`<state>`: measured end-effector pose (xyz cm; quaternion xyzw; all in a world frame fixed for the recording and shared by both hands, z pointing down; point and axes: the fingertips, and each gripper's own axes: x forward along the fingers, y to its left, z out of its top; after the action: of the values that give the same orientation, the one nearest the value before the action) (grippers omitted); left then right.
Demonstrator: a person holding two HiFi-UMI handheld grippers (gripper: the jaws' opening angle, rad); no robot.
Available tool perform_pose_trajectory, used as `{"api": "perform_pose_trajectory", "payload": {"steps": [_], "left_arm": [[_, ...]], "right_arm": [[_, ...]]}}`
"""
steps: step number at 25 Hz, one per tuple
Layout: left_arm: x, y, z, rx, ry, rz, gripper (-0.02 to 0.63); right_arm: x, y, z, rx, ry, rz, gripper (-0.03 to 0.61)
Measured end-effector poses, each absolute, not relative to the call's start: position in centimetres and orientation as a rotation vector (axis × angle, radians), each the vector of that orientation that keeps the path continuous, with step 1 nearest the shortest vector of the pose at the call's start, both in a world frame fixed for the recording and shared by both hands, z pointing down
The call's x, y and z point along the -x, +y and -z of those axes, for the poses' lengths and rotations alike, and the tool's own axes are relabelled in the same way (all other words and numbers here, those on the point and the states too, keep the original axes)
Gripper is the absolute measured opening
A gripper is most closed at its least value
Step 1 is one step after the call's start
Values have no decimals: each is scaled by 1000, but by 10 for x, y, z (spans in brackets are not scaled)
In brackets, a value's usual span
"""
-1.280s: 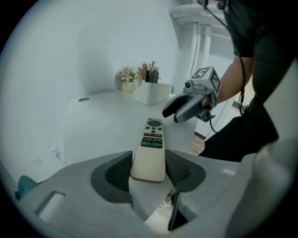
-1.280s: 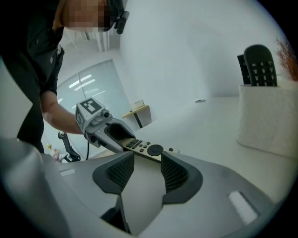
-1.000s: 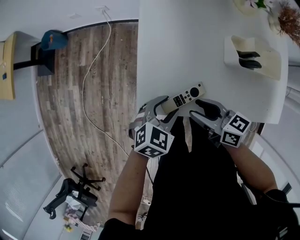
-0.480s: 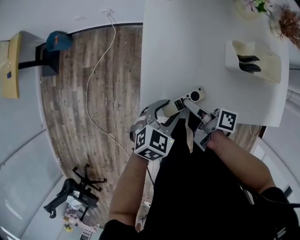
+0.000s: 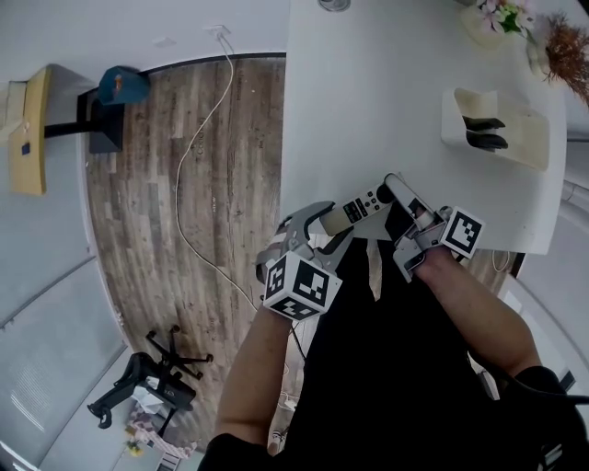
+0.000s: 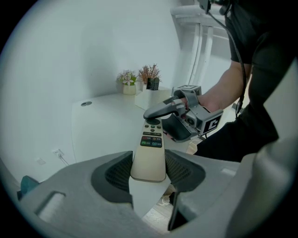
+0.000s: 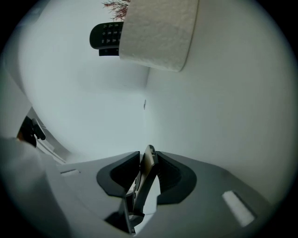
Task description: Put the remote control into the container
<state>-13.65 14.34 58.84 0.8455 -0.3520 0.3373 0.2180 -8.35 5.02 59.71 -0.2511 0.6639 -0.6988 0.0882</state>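
Note:
A long cream remote control hangs just above the near edge of the white table. My left gripper is shut on its lower end, and the remote runs straight out between those pads. My right gripper is at the button end with its jaws closing. The remote stands edge-on between them, and both pads touch it. The white container stands at the table's far right with two black remotes in it. It is also at the top of the right gripper view.
Potted flowers stand behind the container at the table's far edge. To the left, a wooden floor carries a white cable, a blue object and a tipped black stand. A person's black clothing fills the foreground.
My right gripper swung up from beside the remote to its button end and narrowed its jaws around it. The left gripper kept its hold, and the remote shifted slightly right.

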Motion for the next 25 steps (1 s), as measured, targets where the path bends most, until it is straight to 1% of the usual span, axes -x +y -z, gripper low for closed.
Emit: {"api": "perform_pose_trajectory", "payload": {"steps": [6, 10, 18, 25], "left_arm": [[135, 129, -571, -2365, -1009, -960, 216], [127, 114, -555, -2388, -1070, -945, 216], [105, 80, -506, -2498, -1182, -789, 218], [94, 53, -462, -2545, -1225, -659, 218]], "right_arm": [[85, 25, -544, 644, 2172, 1874, 83], [85, 13, -500, 595, 2353, 1673, 75], [70, -11, -423, 635, 2629, 1280, 60], [44, -27, -371, 689, 2805, 955, 61]]}}
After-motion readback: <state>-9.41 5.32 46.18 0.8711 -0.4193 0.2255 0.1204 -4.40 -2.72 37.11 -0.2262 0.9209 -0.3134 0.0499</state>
